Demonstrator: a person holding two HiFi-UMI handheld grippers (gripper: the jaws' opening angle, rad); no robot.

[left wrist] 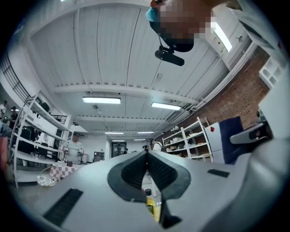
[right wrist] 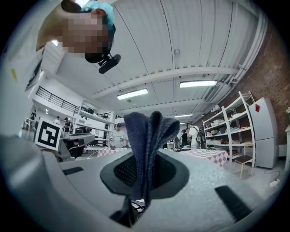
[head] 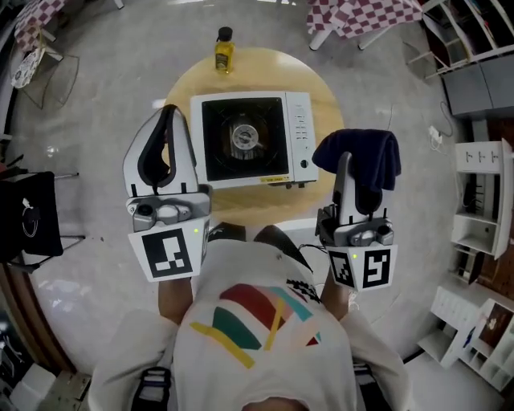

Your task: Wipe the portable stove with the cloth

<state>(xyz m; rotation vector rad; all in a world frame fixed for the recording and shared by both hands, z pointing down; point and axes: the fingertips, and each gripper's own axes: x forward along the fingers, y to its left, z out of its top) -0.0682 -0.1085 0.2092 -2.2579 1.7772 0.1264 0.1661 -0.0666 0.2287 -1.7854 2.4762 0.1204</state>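
Note:
A white portable stove point(head: 255, 139) with a black top and round burner sits on a round wooden table point(head: 325, 96). My right gripper point(head: 345, 160) is raised to the right of the stove, shut on a dark blue cloth point(head: 363, 156). In the right gripper view the folded cloth point(right wrist: 147, 142) stands up between the jaws. My left gripper point(head: 169, 112) is held up left of the stove, its jaws pressed together with nothing between them. In the left gripper view the left gripper point(left wrist: 146, 156) points up at the ceiling.
A yellow bottle point(head: 224, 50) stands at the table's far edge; the yellow bottle point(left wrist: 151, 205) also shows in the left gripper view, below the jaws. Checked tablecloths point(head: 369, 14) lie beyond. White shelving point(head: 482, 205) stands at the right, a black chair point(head: 28, 213) at the left.

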